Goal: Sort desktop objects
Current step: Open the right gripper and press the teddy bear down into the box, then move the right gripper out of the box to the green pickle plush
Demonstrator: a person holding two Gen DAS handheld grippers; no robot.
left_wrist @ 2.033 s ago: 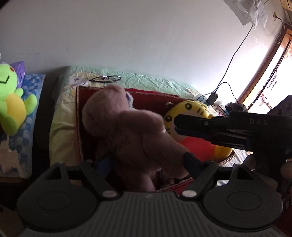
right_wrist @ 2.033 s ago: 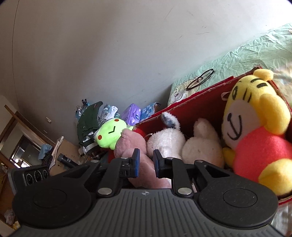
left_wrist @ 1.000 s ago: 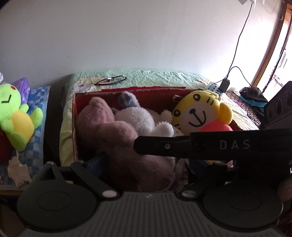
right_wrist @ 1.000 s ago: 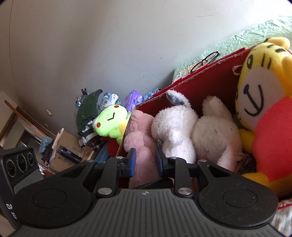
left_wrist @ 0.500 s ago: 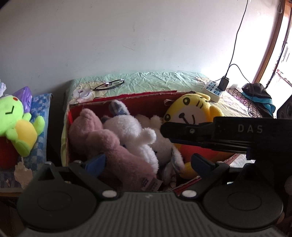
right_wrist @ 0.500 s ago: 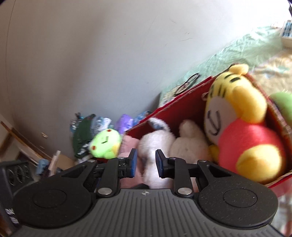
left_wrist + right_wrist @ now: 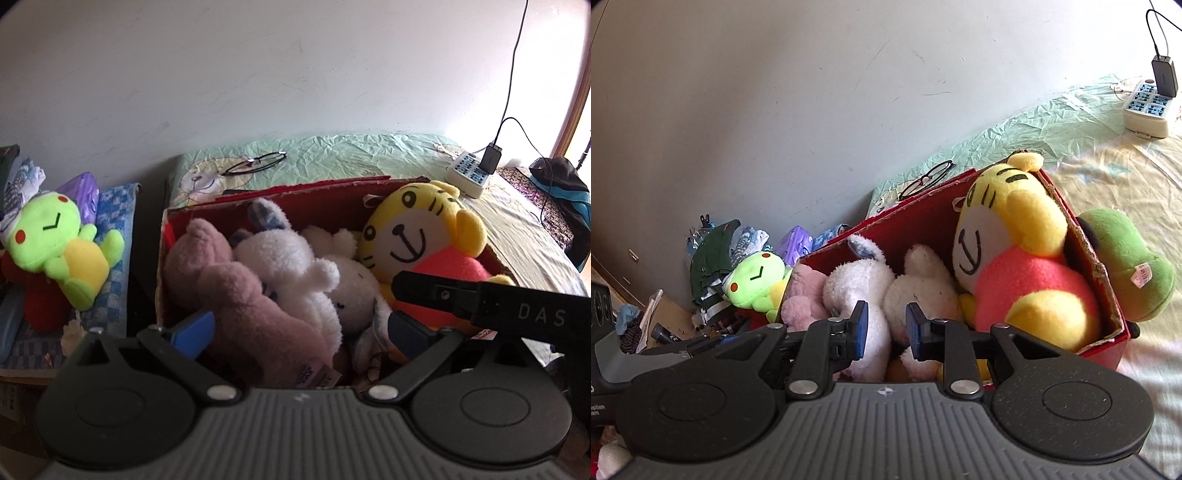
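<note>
A red cardboard box (image 7: 295, 190) on the bed holds a pink plush (image 7: 221, 280), a white rabbit plush (image 7: 291, 266), a second white plush (image 7: 351, 280) and a yellow tiger plush (image 7: 417, 229). My left gripper (image 7: 299, 328) hangs over the box's near side. Its jaws are opening wide, and the pink plush's lower body lies between them without being pressed. My right gripper (image 7: 882, 332) is shut, with nothing in it, just in front of the white rabbit plush (image 7: 860, 284). Its dark body (image 7: 480, 299) crosses the left wrist view.
A lime-green frog plush (image 7: 55, 240) lies on clutter left of the box. A dark green plush (image 7: 1126, 258) leans on the box's right wall (image 7: 1082, 254). Glasses (image 7: 255, 164) and a power strip (image 7: 467, 175) lie on the sheet behind.
The left gripper let go of the pink plush, spread its jaws and drew back and up from the box. The right gripper pulled back too and stayed shut.
</note>
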